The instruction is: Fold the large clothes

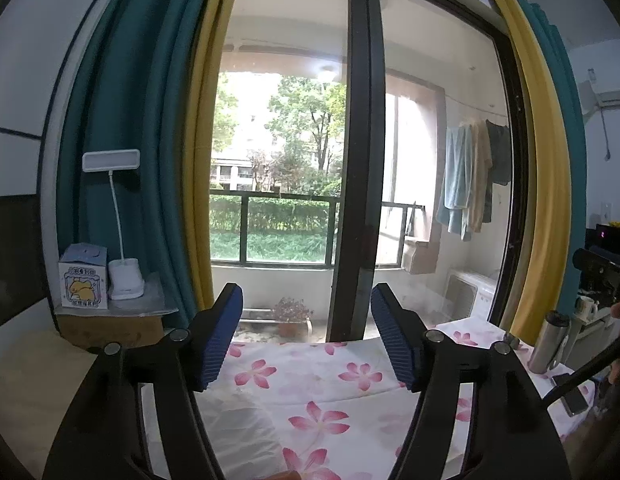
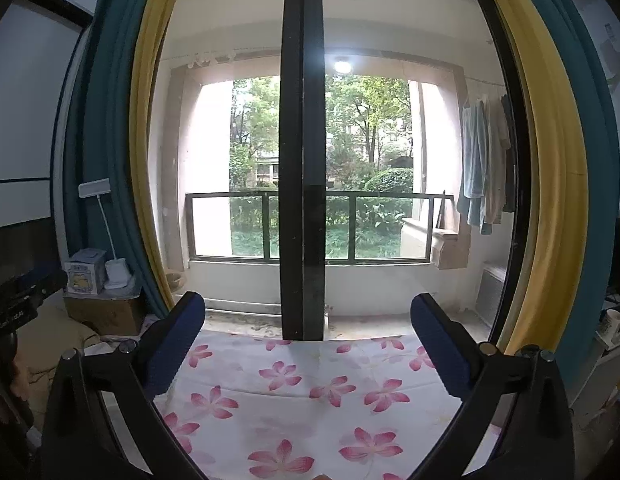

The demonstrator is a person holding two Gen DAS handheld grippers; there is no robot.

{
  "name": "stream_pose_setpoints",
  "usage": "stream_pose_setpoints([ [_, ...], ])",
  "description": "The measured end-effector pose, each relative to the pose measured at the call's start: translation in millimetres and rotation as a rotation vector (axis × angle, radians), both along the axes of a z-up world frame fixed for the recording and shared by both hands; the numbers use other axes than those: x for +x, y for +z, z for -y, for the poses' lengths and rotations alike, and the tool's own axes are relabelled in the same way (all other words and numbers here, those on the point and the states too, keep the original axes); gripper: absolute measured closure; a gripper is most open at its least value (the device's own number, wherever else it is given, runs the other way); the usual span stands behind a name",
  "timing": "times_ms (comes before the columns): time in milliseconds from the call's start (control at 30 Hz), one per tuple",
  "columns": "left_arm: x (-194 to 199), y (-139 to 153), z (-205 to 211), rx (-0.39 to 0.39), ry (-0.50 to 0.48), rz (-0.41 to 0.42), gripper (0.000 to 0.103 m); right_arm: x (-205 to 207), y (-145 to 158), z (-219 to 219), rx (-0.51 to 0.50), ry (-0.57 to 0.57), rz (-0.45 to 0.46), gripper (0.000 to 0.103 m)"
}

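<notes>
both the left gripper (image 1: pixel 305 332) and right gripper (image 2: pixel 305 344) stand with jaws wide apart and empty, pointing almost level at the window. the flowered cloth (image 1: pixel 310 392) lies flat on the bed, below and ahead of both, neither hand clearly nearer.

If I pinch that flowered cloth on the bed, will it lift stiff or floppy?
Likely floppy: the flowered cloth lies flat with soft creases. Probably light, since it looks thin. It may sag and drag if lifted from one edge.
</notes>
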State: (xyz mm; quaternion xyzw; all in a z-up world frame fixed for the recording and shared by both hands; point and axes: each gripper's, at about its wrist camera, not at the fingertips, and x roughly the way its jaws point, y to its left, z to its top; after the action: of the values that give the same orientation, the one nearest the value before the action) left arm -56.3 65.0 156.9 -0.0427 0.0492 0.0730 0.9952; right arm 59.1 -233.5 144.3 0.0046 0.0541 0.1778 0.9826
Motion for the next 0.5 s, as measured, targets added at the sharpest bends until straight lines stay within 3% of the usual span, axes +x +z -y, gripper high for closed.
stream_pose_setpoints([
  [500, 5.5, -9.8, -3.2, -0.027, 0.003, -0.042, 0.032, 11.9, -14.5, -2.0, -0.015, 0.007, -0.066, 0.001],
])
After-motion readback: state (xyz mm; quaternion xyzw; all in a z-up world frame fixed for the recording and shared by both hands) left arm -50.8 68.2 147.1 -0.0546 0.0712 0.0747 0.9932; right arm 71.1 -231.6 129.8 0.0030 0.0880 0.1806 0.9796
